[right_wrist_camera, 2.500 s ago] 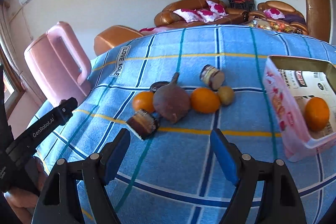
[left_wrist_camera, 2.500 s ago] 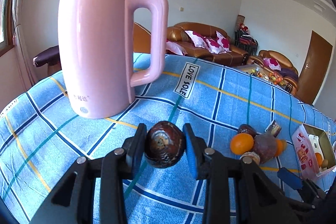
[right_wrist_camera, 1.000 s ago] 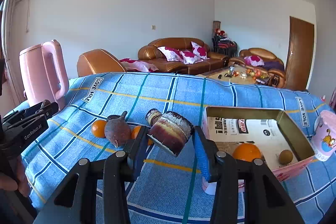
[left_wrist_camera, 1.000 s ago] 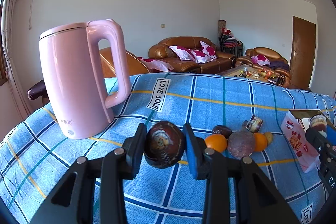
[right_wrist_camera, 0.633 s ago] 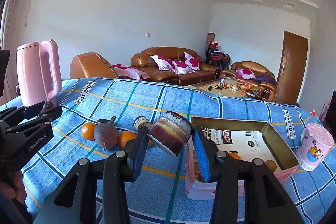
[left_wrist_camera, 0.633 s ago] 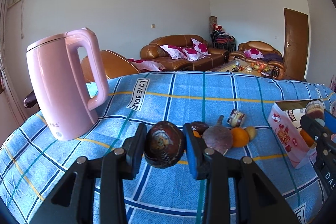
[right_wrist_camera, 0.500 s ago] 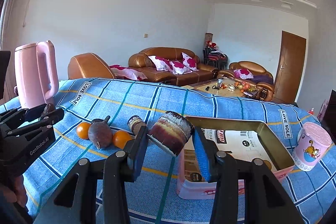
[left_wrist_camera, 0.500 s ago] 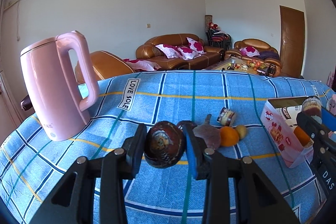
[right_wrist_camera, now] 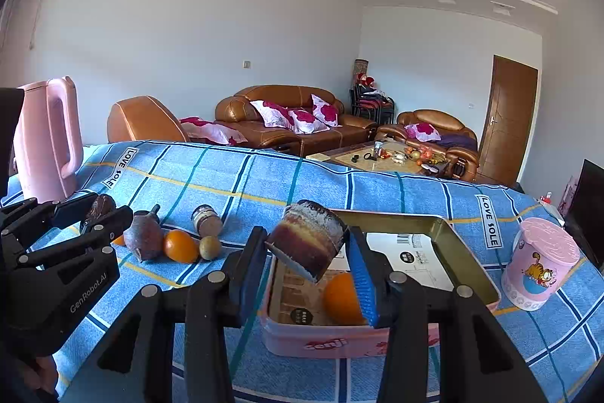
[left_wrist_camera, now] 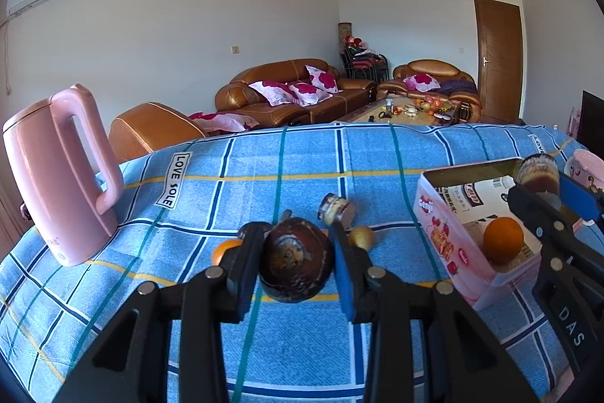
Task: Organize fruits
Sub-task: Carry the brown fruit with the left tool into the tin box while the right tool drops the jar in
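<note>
My left gripper (left_wrist_camera: 296, 261) is shut on a dark brown round fruit (left_wrist_camera: 296, 261), held above the blue checked cloth. My right gripper (right_wrist_camera: 307, 248) is shut on a brown layered cake-like piece (right_wrist_camera: 307, 244) and holds it over the near left edge of the pink box (right_wrist_camera: 472, 252). The box also shows in the left wrist view (left_wrist_camera: 438, 218), with an orange (left_wrist_camera: 504, 244) inside. On the cloth lie a brown beet-like root (right_wrist_camera: 143, 237), an orange (right_wrist_camera: 180, 246), a small yellow-green fruit (right_wrist_camera: 210, 247) and a small jar-shaped item (right_wrist_camera: 205, 216).
A pink kettle (left_wrist_camera: 56, 172) stands at the left on the table. A pink cup with a cartoon cat (right_wrist_camera: 538, 263) stands right of the box. Sofas and a coffee table are beyond the table's far edge.
Both grippers have moved to the right, toward the box, each still holding its item. The right gripper picked up the cake-like piece since the earliest frame.
</note>
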### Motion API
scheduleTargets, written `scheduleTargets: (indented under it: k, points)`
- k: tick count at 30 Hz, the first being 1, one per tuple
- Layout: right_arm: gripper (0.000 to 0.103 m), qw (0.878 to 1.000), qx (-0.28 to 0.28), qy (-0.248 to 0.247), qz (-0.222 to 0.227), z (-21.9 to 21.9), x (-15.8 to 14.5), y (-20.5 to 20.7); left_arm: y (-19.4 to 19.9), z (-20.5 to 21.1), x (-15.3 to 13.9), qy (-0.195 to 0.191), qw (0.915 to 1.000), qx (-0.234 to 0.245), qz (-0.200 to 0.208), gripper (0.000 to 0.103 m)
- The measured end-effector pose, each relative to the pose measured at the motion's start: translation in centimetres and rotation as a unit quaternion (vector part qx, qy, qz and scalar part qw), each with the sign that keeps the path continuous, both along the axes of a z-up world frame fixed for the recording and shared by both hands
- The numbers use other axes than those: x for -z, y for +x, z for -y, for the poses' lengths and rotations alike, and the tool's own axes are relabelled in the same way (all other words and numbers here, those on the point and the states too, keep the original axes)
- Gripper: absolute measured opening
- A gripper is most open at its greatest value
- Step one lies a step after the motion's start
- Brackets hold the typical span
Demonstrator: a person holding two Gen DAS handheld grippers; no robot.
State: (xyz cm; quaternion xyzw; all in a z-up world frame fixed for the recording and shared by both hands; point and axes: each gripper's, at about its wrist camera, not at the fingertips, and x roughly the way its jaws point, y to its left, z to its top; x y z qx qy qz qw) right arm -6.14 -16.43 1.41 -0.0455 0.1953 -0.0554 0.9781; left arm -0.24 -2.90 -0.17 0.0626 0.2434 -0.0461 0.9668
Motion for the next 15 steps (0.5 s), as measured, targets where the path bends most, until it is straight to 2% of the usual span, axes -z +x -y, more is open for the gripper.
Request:
scheduleTargets:
  k: [15]
  points:
    - [0.046,0.998,0.055,0.001,0.0,6.2,-0.2,-0.2,-0.1,4.8,-0.2,0.005,0.9992,0.041,0.001,0.037]
